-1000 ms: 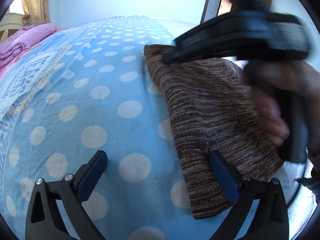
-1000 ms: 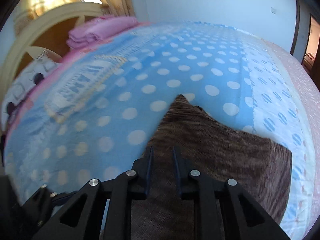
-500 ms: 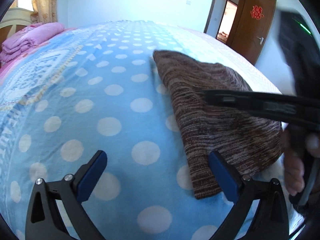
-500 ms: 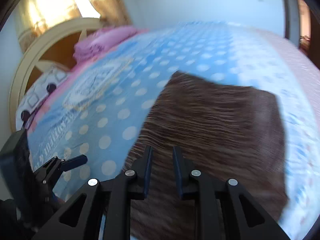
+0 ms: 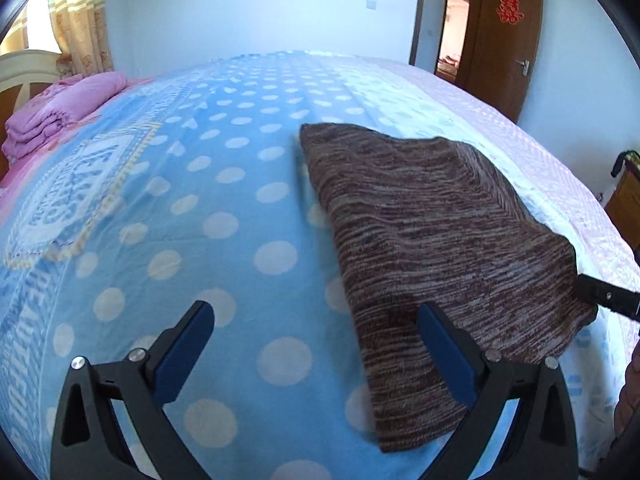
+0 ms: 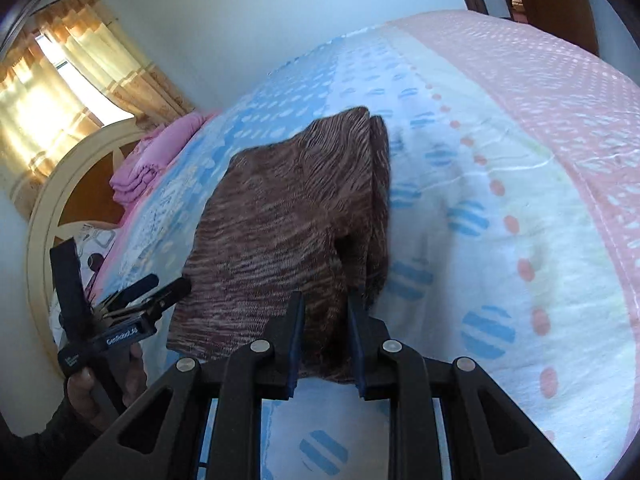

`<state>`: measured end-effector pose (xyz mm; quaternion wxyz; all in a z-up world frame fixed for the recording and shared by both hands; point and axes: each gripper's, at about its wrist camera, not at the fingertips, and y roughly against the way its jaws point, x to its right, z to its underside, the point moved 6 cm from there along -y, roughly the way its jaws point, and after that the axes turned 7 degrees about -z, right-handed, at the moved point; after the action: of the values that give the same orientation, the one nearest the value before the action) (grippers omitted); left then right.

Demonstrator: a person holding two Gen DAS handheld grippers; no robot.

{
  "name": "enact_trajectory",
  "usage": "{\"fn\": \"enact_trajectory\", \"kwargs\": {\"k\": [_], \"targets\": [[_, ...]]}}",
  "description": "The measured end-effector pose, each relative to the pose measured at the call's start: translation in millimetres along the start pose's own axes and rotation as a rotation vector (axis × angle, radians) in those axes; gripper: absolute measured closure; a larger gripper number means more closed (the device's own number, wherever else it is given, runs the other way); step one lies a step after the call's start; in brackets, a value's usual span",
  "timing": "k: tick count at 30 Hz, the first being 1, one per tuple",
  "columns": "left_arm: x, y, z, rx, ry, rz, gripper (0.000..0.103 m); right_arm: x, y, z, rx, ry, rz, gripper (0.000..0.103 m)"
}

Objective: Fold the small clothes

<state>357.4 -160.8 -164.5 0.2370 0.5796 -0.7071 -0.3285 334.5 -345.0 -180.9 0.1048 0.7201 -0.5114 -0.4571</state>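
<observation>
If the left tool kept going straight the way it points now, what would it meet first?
Probably the blue dotted blanket between the left tool's open fingers; the brown knit garment lies just off its right finger, though depth is unclear.

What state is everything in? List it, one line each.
brown garment: folded, lying on the bed, near corner pinched.
right tongs: just closed, garment edge between them.
left tongs: open, empty.
pink blanket: folded.
door: open.
</observation>
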Motion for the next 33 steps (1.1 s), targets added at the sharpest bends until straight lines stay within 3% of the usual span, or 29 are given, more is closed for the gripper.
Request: {"fn": "enact_trajectory", "kwargs": {"k": [2,6,9,14,15,17,18,19,24,27,33], "targets": [[3,-5,2,-0.022,-0.029,-0.03,0.0,4,-2,10,-0.035,0.012,0.056,0.1],[7,-8,10,-0.037,-0.049,-0.027,0.0,15,6,30,-0.028,-0.004,0.049,0.1],[8,-10,10,-0.033,-0.043,-0.025,0.0,18,8,25,0.001,-0.026,0.035,0.092],[4,-5,-1,-0.014,-0.044,-0.03,0.0,6,28,-2,0.078,0.057,0.042,0.091],[1,-4,-4,-0.003,-0.029,-0.03,0.0,6,31,-12,0.093,0.059,0.026,0.084],[-2,-6,-9,-0.006,-0.011,-0.024,0.0,6,31,-35,0.126,0.06,0.001,0.055],[-2,-8,-10,-0.014,-0.01,-0.022,0.0,6,29,-44,0.136,0.063,-0.002,0.033],[-1,-11,-9,-0.02,-0.01,-0.021,0.0,6,24,-54,0.144,0.065,-0.006,0.029],[8,-21,-4,-0.058,-0.012,-0.003,0.0,19,-23,-96,0.099,0.1,0.028,0.03],[12,-25,-4,-0.066,-0.01,0.004,0.0,44,-57,-112,0.041,0.032,0.028,0.032],[11,-31,-1,-0.082,0.015,0.052,0.0,71,-78,-123,0.025,-0.011,0.003,0.039]]}}
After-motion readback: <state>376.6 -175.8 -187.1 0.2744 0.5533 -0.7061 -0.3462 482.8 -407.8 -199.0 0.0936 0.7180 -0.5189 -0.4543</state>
